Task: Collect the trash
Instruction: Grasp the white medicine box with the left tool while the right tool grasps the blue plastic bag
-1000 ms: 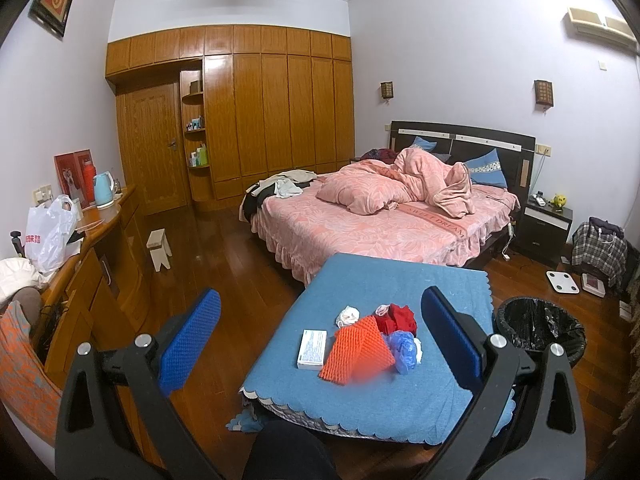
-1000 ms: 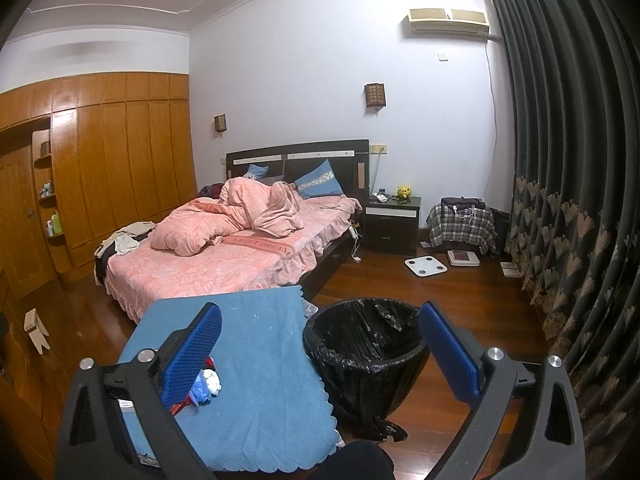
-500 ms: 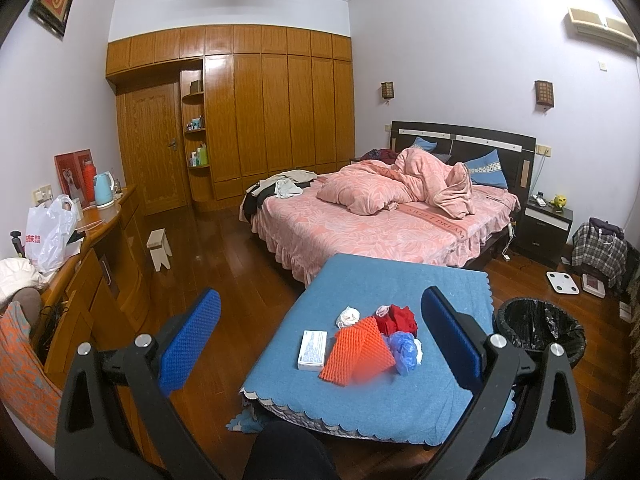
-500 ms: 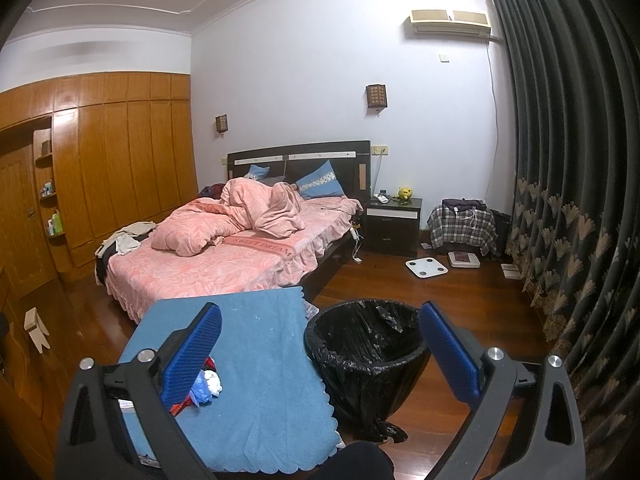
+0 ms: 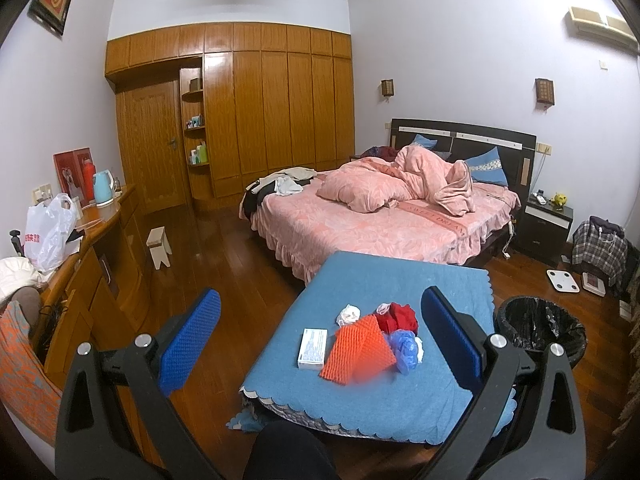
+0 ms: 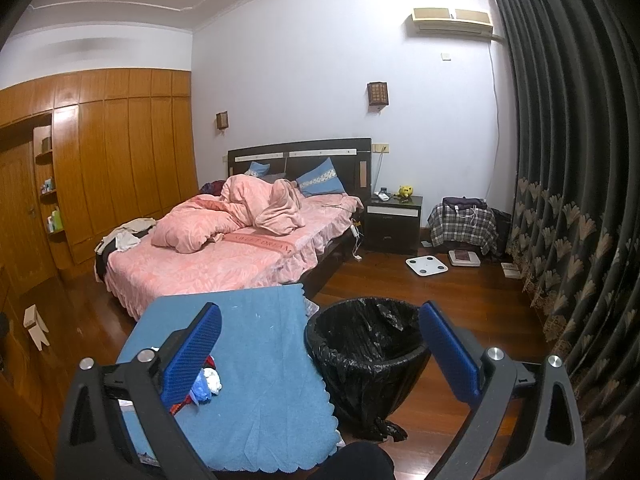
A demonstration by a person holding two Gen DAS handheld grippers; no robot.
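Note:
A low table with a blue cloth carries a heap of trash: a white box, an orange foam net, a red crumpled piece, a blue plastic wad and a white crumpled wad. A black-lined trash bin stands on the floor right of the table, also in the left wrist view as the bin. My left gripper hangs open above and before the heap, holding nothing. My right gripper is open and empty, with the bin's left rim between its fingers in view. The blue wad peeks past its left finger.
A pink bed lies beyond the table. A wooden dresser with a plastic bag and kettle runs along the left. A small stool, a white scale and dark curtains border the wooden floor.

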